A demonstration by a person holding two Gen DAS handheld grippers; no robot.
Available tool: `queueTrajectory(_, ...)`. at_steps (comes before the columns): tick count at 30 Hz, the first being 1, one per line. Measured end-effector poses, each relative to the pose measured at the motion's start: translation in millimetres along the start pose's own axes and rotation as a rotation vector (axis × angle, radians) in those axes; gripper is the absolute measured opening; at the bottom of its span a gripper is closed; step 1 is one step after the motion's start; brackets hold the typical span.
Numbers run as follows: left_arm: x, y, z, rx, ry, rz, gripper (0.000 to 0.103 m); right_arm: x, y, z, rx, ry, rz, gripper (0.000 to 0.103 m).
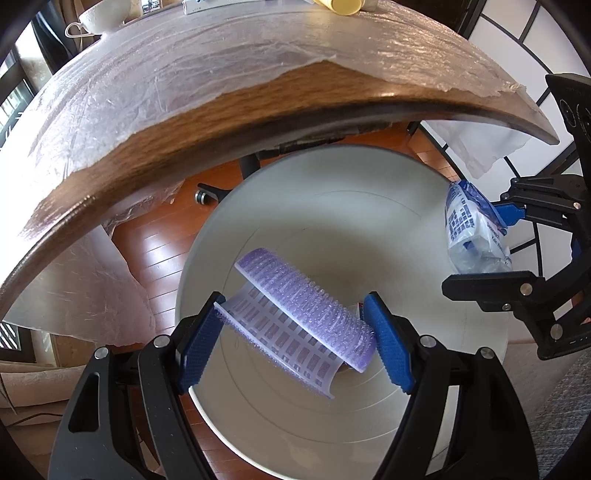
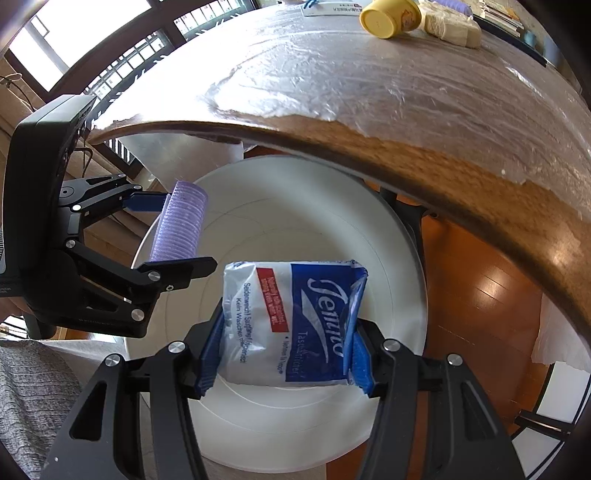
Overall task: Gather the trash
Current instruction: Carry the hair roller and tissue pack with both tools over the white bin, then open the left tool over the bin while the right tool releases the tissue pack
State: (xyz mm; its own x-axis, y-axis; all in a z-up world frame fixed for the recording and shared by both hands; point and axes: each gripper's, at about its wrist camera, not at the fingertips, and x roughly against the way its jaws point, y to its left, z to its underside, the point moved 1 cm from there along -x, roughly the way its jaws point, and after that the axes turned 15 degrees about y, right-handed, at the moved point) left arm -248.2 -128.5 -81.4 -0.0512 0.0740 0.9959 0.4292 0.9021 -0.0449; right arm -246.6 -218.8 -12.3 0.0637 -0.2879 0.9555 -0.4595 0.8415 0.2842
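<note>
Purple roller point(image 1: 303, 314), tissue pack point(image 2: 295, 325), apparently over bin point(image 1: 369, 206)

The table point(image 2: 461, 177) is glossy brown wood under wrinkled clear plastic film point(image 2: 332, 74). The bin point(image 1: 369, 192) is smooth matt white plastic. The tissue pack point(image 2: 295, 325) is shiny crinkled plastic wrap.

Two grippers point(image 1: 295, 339) point(image 2: 284, 354). One white bin point(image 2: 388, 229). One purple hair roller point(image 1: 303, 299), one tissue pack point(image 2: 291, 325). On the counter point(image 1: 184, 122): one yellow cup point(image 2: 391, 16), one white cup point(image 1: 101, 16), perhaps one wrapped bundle point(image 2: 452, 27).
</note>
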Motion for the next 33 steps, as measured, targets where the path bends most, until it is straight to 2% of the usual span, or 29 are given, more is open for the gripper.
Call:
queueTrajectory(4, -2, 0, 0, 0.0, 0.011, 0.012, 0.078, -3, 1, -1, -0.006, 0.01, 0.003, 0.057)
queueTrajectory(6, -5, 0, -1, 0.001, 0.012, 0.017, 0.079, -2, 0, -2, -0.022, 0.007, 0.0, 0.066)
queueTrajectory(8, -7, 0, -1, 0.006, 0.022, 0.017, 0.079, -1, -1, -3, -0.036, 0.0, -0.01, 0.069)
queueTrajectory(16, -7, 8, 3, 0.023, 0.019, 0.046, 0.095, 3, -4, -6, -0.058, -0.016, -0.011, 0.071)
queueTrajectory(19, -8, 9, 2, 0.031, 0.023, 0.058, 0.096, 4, -5, -6, -0.061, -0.025, -0.009, 0.075)
queueTrajectory(28, -3, 3, 5, 0.022, 0.031, 0.08, 0.096, 14, -2, -5, -0.043, -0.045, -0.013, 0.076)
queueTrajectory(33, 36, 4, 12, 0.017, -0.077, 0.059, 0.096, 48, 4, -3, 0.016, -0.113, -0.029, 0.076)
